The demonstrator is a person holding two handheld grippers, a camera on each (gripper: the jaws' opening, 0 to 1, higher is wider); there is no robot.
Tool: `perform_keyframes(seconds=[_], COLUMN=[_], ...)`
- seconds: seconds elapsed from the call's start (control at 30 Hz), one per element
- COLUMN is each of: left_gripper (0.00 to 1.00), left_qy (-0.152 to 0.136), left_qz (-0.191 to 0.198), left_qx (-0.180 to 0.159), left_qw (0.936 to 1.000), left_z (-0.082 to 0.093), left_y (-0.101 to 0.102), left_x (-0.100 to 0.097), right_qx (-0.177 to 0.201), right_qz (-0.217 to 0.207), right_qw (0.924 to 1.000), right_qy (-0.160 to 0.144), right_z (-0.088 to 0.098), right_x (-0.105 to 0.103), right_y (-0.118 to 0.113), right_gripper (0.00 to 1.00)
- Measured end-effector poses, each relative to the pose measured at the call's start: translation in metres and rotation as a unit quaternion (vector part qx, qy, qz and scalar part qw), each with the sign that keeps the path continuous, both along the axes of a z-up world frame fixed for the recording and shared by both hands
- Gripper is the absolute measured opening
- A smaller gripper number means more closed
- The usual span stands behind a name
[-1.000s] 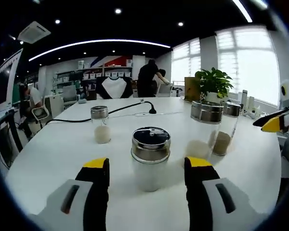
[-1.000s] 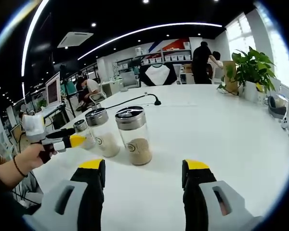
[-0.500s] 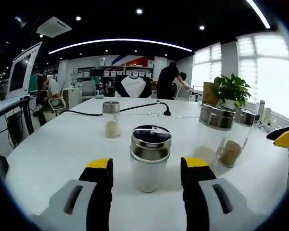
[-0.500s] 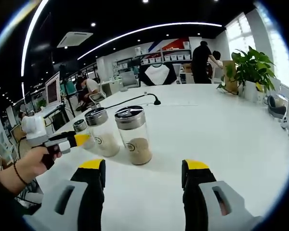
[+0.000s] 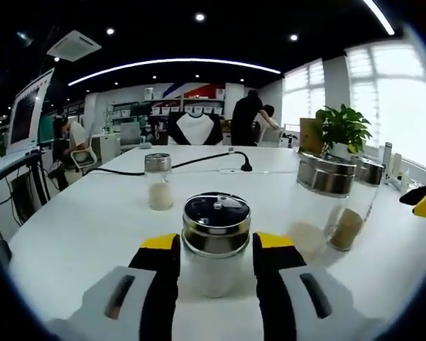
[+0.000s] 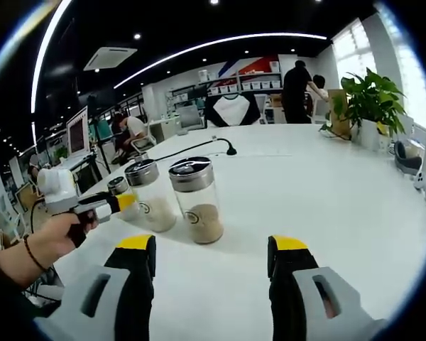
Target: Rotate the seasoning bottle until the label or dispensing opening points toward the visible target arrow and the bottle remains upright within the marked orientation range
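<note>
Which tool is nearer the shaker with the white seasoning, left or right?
Left. The left tool has its jaws on either side of the white seasoning shaker. The right tool stands open and apart, behind the two bigger jars.

White tabletop (image 5: 92,213) carries a black cable (image 5: 192,161) running across its far side. A potted plant (image 5: 343,129) stands at the far right edge, by bright windows (image 5: 394,99). A person (image 5: 246,119) in black stands beyond, at the shelving.
</note>
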State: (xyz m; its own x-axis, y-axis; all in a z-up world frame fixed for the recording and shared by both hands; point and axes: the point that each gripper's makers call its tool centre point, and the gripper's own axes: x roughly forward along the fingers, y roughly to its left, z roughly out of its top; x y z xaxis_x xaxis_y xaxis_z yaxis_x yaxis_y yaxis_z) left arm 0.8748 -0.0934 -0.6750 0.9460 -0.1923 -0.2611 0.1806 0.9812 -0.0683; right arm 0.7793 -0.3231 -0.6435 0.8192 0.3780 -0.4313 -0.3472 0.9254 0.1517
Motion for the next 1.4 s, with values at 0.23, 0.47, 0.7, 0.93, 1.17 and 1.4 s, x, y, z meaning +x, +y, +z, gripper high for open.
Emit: perform_keyframes(seconds=[0.23, 0.47, 0.7, 0.93, 1.17, 1.4], left_gripper=[0.36, 0.36, 0.36, 0.36, 0.36, 0.36], left_qy=[-0.002, -0.002, -0.002, -0.002, -0.003, -0.003], left_qz=[-0.010, -0.014, -0.016, -0.021, -0.026, -0.039], left_qx=[0.009, 0.012, 0.014, 0.012, 0.015, 0.016], left_qw=[0.9999, 0.9998, 0.9998, 0.9997, 0.9995, 0.9991], left_z=[0.0005, 0.0006, -0.0001, -0.0008, -0.0018, -0.0018], left_y=[0.0004, 0.0008, 0.0002, 0.0001, -0.0002, -0.0012], left_x=[-0.0001, 0.0000, -0.0005, 0.0001, 0.0007, -0.0009], right_qx=[0.000, 0.001, 0.000, 0.002, 0.002, 0.005], right_qz=[0.000, 0.002, 0.001, 0.003, 0.001, 0.004], right_qw=[1.0000, 1.0000, 1.0000, 1.0000, 1.0000, 1.0000], right_qy=[0.000, 0.003, 0.005, 0.005, 0.006, 0.004], right_z=[0.0005, -0.0013, -0.0026, -0.0018, -0.0022, -0.0019], right_x=[0.0014, 0.0009, 0.0002, -0.0014, -0.0022, -0.0028], right_y=[-0.0004, 0.0008, 0.0001, 0.0032, 0.0032, 0.0051], right_gripper=[0.64, 0.64, 0.64, 0.64, 0.64, 0.64])
